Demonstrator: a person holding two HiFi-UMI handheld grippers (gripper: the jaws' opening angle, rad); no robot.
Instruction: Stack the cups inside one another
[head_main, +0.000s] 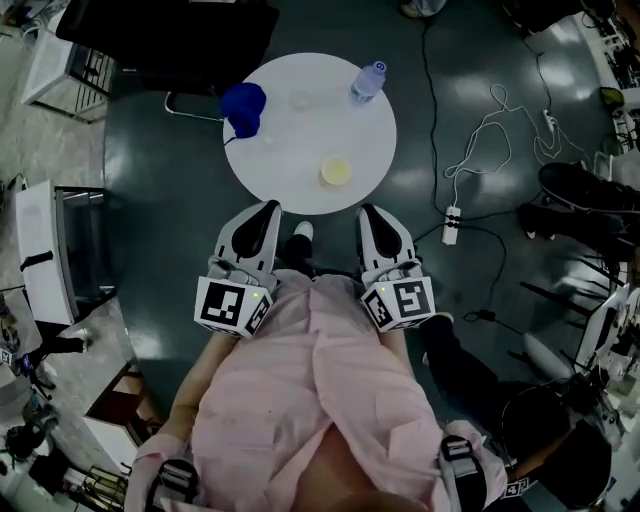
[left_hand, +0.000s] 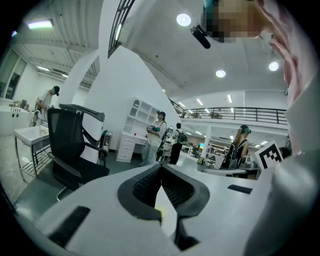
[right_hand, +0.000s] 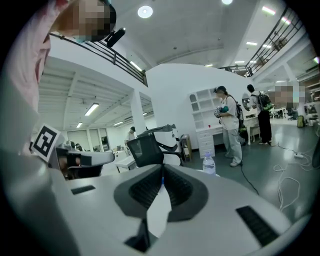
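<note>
Facing: the round white table (head_main: 300, 190) lies straight ahead of both grippers, which are held close to the person's chest, short of its near edge; nothing on it is touched
Left gripper (head_main: 269, 208): jaws drawn together at the tips (left_hand: 161, 167), nothing between them; it points at the table's near left part
Right gripper (head_main: 367, 212): jaws likewise closed tip to tip (right_hand: 162, 171) and empty; it points at the near right part
Blue cup (head_main: 243, 105): at the far left rim, on the left gripper's side and well apart from it; whether upright or tipped I cannot tell
Water bottle (head_main: 367, 82): upright at the far right rim; not a task thing
Yellow cup (head_main: 336, 172): the nearest cup, close to the near rim, ahead between the two grippers and somewhat nearer the right one
Clear cup (head_main: 302, 100): faint, far centre; too dim to be sure of
Judgement: either gripper must spread its jaws before taking a cup; the right looks best placed for the yellow one
</note>
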